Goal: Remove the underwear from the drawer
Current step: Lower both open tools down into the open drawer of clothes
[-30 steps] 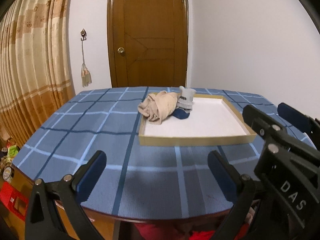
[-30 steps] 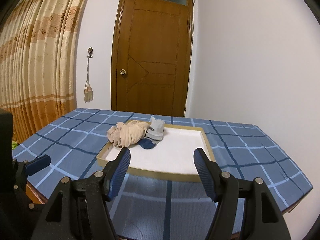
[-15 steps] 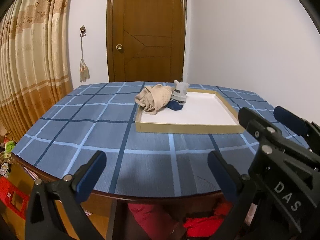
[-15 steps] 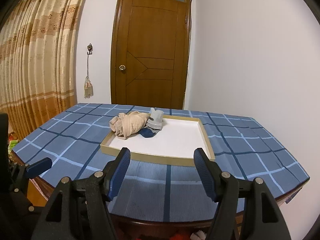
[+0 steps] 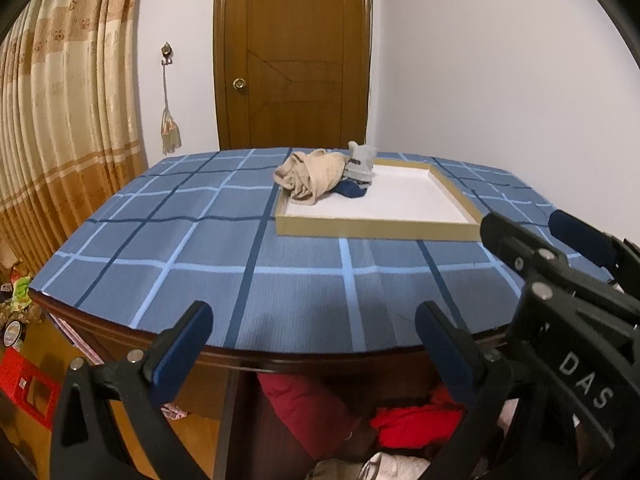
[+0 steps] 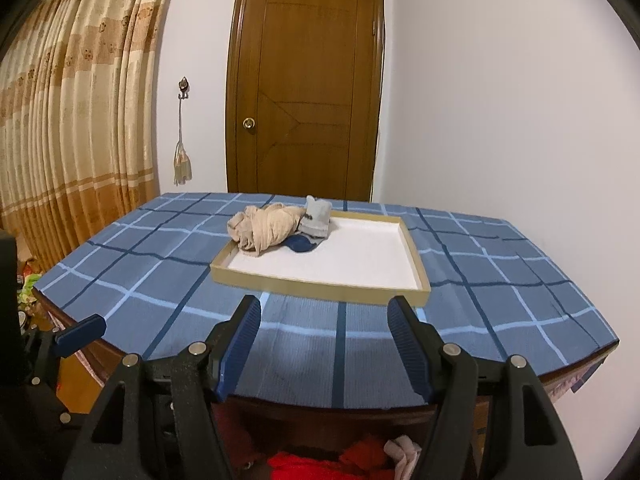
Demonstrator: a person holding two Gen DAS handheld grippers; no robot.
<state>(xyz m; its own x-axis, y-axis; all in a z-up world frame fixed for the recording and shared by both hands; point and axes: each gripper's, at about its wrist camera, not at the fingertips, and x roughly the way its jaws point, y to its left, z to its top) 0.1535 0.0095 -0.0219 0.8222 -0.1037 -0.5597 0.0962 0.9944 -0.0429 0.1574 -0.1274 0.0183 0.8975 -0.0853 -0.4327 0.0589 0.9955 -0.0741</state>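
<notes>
A shallow drawer tray (image 5: 376,229) (image 6: 320,284) with tan walls and a white floor lies on the blue checked table. Crumpled beige underwear (image 5: 310,174) (image 6: 264,224) sits in its far left corner, partly draped over the rim. Beside it are a grey sock (image 5: 360,164) (image 6: 317,218) and a dark blue sock (image 5: 350,189) (image 6: 300,243). My left gripper (image 5: 314,330) hangs open before the table's near edge, far short of the tray. My right gripper (image 6: 324,322) is open too, nothing between its fingers, also at the near edge. It shows at the right in the left wrist view (image 5: 548,236).
The table (image 5: 168,248) (image 6: 520,280) has a dark wood rim. Red cloth (image 5: 416,424) (image 6: 320,464) lies under it. A brown door (image 5: 294,56) (image 6: 306,80) stands behind, curtains (image 5: 60,120) (image 6: 72,120) to the left, a red box (image 5: 24,384) on the floor at the left.
Both grippers have drawn back and sunk a little from the tray. The table's near edge and the red cloth beneath have come into view. Both stay open.
</notes>
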